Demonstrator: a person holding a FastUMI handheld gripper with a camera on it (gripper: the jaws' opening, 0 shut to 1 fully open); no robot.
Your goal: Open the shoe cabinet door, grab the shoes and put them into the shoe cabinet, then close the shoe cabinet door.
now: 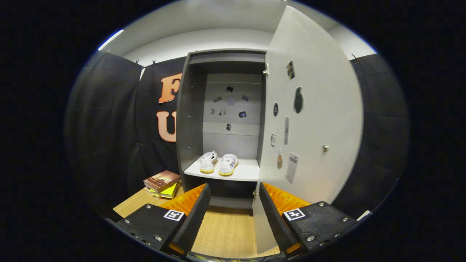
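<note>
There is one shoe cabinet (189,109). It has one door (313,109), and the door stands open. The door has one small knob (325,148). Two white shoes (218,163) sit side by side on one shelf (247,171) inside. There are two fingers (235,218), set apart, with nothing between them. Each finger carries one little square tag, so there are two tags (173,214). One small pile of books (162,183) lies on the one wooden floor (225,229); I cannot tell how many books are in it.
</note>
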